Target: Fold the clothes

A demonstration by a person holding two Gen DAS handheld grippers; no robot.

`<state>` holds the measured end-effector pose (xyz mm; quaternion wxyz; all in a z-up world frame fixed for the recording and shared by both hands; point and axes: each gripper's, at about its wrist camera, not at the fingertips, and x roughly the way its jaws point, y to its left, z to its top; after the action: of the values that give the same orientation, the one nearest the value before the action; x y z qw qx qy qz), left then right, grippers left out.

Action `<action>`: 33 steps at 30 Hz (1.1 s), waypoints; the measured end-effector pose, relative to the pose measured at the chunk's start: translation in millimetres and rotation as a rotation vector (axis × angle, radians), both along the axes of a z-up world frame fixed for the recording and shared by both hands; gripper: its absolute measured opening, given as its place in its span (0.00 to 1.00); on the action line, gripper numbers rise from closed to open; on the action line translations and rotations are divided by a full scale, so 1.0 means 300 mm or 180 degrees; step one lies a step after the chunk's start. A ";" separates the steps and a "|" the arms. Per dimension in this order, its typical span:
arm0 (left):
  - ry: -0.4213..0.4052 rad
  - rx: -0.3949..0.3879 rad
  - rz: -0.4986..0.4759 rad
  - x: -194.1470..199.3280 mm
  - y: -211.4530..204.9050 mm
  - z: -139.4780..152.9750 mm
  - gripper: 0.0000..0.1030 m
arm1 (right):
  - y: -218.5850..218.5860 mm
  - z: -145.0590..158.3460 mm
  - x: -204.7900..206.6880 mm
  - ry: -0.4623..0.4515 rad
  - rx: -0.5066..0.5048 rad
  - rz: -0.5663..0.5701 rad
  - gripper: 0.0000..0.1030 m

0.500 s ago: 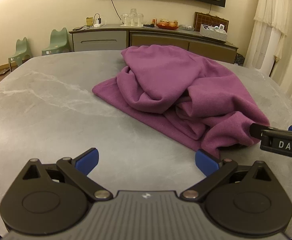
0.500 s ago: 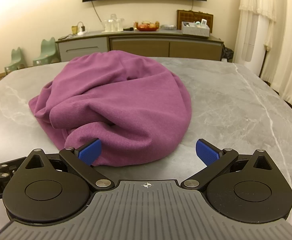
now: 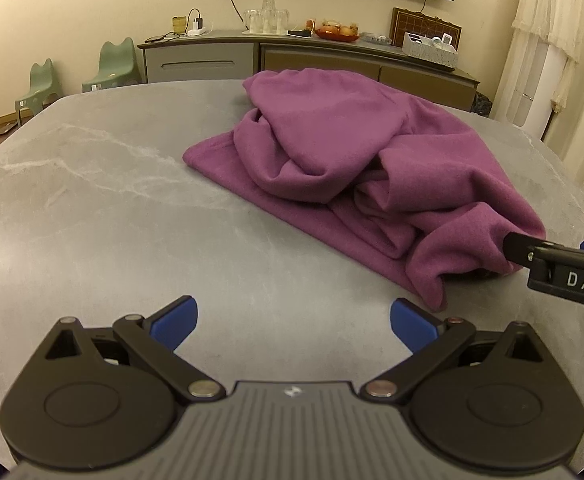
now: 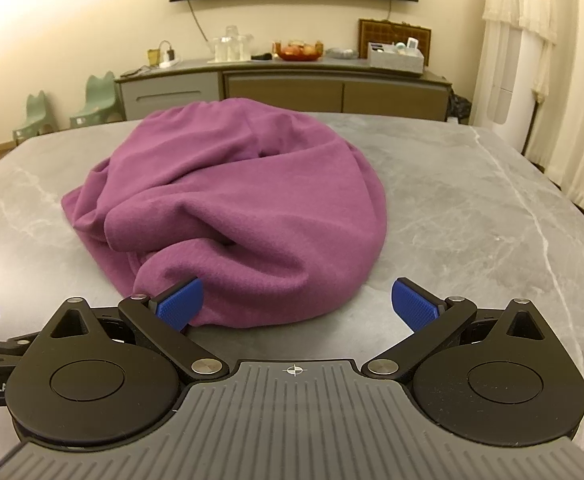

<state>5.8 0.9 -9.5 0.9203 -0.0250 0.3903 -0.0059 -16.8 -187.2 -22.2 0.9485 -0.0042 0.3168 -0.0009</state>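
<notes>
Garment (image 4: 236,216): crumpled, centre frame, near hem between right gripper's (image 4: 296,306) spread jaws; left gripper (image 3: 293,326), spread, empty, lies farther off.

Warm dim indoor light, bright glow on upper-left wall, sharp focus, fisheye bending, dark vignetted corners

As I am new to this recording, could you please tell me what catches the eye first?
A crumpled purple garment lies heaped in the middle of a grey marble table. Both open hand-held grippers sit at its near edge, the left hand-held gripper over bare tabletop, the right hand-held gripper right at the cloth. Behind stands a sideboard with glasses and fruit.
</notes>
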 end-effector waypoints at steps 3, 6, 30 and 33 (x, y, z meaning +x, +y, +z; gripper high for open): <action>0.0021 -0.0010 0.0000 0.001 0.001 -0.003 1.00 | 0.006 -0.005 0.002 0.0016 -0.0025 0.0022 0.99; 0.0037 -0.0025 -0.0001 0.000 0.004 -0.005 1.00 | 0.007 -0.009 0.003 0.0021 -0.0034 0.0033 0.99; 0.0080 -0.0066 -0.0021 -0.005 0.008 -0.018 1.00 | 0.015 -0.017 -0.003 0.0020 -0.0059 0.0071 0.99; 0.0079 -0.0060 -0.0013 -0.006 0.009 -0.019 1.00 | 0.016 -0.018 -0.003 0.0022 -0.0066 0.0076 0.99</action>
<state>4.1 3.6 -15.3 0.9151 -0.0329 0.4017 -0.0112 -17.7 -182.3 -27.6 0.9472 -0.0178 0.3200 0.0072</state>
